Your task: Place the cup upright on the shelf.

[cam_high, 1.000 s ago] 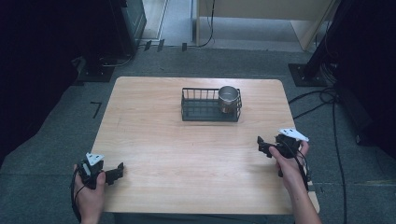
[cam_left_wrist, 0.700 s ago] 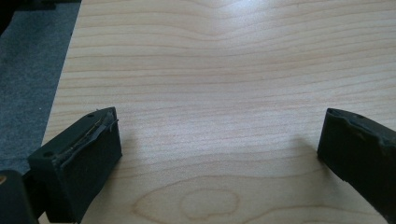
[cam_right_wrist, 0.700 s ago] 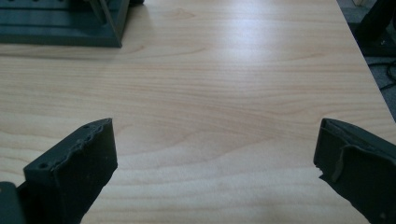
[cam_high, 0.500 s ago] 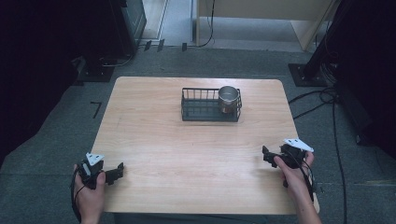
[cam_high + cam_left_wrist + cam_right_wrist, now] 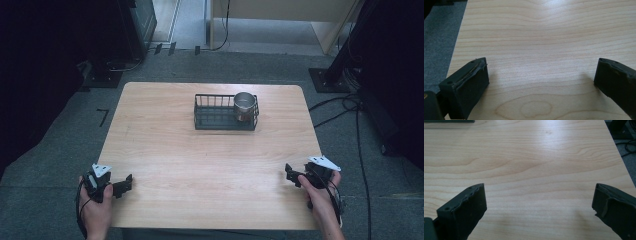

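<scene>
A black wire basket stands at the far middle of the wooden table, and a metal cup sits upright in its right end. My left gripper rests at the table's near left corner, held by a hand. Its jaws are spread wide over bare wood in the left gripper view. My right gripper is at the near right edge, also open with nothing between its fingers.
Grey carpet surrounds the table. Cables lie on the floor to the right, and dark equipment stands at the back left and right. A strip of the basket's base shows at the top of the right gripper view.
My right gripper has drawn back toward the near right edge of the table. The left gripper has stayed in place.
</scene>
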Available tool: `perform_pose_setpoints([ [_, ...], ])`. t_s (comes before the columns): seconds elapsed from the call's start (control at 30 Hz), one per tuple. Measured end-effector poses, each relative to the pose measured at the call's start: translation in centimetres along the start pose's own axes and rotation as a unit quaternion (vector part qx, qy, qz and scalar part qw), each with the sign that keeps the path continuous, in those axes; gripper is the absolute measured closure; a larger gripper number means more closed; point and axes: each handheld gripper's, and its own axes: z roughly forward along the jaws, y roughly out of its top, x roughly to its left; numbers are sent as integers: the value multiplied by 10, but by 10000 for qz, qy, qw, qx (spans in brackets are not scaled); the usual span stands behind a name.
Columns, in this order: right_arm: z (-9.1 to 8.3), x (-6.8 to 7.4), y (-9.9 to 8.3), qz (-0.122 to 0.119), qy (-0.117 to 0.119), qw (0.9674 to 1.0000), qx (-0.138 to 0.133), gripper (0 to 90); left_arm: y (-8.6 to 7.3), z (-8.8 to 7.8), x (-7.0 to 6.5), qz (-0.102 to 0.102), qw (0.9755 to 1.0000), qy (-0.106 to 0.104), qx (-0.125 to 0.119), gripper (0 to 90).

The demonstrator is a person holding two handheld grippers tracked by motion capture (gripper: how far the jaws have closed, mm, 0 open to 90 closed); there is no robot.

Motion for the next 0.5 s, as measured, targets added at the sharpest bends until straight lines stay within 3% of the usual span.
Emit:
perform_pose_setpoints([
  [0.5,-14,-13,-21,65,-124,9997,194,0,0,0,0,-1,10000,0,-1,0],
])
